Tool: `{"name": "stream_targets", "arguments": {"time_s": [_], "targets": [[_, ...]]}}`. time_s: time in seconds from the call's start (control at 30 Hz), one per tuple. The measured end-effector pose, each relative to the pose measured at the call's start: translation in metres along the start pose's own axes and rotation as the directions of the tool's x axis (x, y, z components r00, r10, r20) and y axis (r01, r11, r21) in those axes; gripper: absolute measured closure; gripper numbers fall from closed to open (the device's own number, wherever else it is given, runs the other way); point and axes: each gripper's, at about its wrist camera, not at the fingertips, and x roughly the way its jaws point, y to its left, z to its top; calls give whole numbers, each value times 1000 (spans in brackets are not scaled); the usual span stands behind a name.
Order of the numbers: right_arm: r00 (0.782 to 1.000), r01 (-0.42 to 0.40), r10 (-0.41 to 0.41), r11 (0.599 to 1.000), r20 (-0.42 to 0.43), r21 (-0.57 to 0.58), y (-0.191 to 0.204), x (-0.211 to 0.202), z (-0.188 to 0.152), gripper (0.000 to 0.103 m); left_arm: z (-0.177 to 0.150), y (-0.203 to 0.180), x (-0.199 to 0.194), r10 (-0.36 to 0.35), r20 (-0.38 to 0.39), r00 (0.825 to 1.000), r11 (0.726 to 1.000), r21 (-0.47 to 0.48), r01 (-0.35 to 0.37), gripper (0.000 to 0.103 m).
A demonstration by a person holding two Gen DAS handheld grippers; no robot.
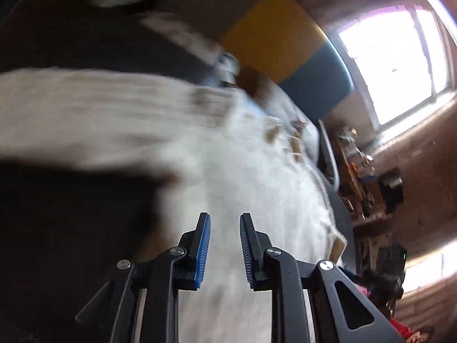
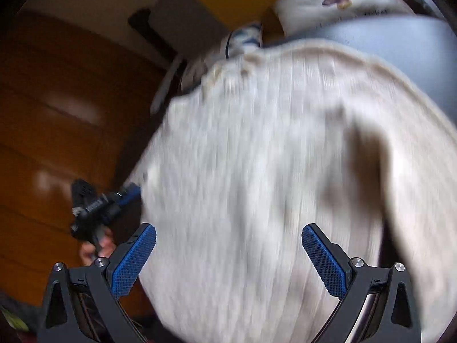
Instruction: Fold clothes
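A cream ribbed garment (image 2: 257, 157) lies spread directly ahead of the right gripper (image 2: 228, 257), jaws wide and empty, its ribs running away from it, while the narrowly parted left gripper (image 1: 225, 245) points along the cloth's edge.

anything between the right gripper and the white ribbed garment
Nothing visible does. The right gripper is open, its jaws spread wide, and the white ribbed garment fills the view directly ahead, though motion blur hides whether they touch.
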Motion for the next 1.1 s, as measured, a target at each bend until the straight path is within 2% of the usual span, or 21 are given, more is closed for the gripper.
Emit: {"name": "stream_targets", "arguments": {"time_s": [0.1,0.2,0.33,0.37,0.43,0.47,0.5,0.6,0.67,0.8,0.93,1.0,1.1], "targets": [[999,39,-39,999,-7,13,2,9,-32,0,-34,33,-34,54,-19,998,998,-13,-54,81],[996,87,-87,996,12,15,4,10,-48,0,-60,45,-50,43,-30,999,999,-20,-43,80],[990,138,-139,990,28,27,5,9,-56,0,-85,36,-42,14,-73,997,1000,4,-13,75],[989,146,-146,989,24,25,4,9,-59,0,-89,31,-35,34,-91,995,999,25,-31,75],[986,165,-165,986,16,11,2,8,-65,0,-99,20,-29,101,-64,993,991,90,-95,80],[984,177,-177,984,10,0,2,8,-68,0,-102,13,-28,141,-47,989,983,125,-134,86],[981,195,-195,981,4,-6,4,9,-71,0,-103,9,-29,169,-38,985,977,140,-162,98],[968,251,-251,968,-5,-31,4,7,-82,0,-97,8,-33,209,-24,978,971,125,-205,98],[963,269,-269,962,10,-43,4,8,-85,0,-95,12,-30,227,-45,973,970,99,-222,97],[961,263,-264,965,86,18,-6,-16,-92,0,-95,-3,-39,248,-12,969,965,91,-246,93],[951,236,-252,966,180,103,-21,-54,-101,0,-93,-34,-54,196,58,979,972,122,-202,87],[942,219,-248,965,226,144,-29,-72,-105,0,-94,-53,-49,155,45,987,970,181,-161,86],[924,189,-244,961,295,203,-41,-100,-112,0,-94,-86,-22,103,-27,994,954,287,-91,86]]}}
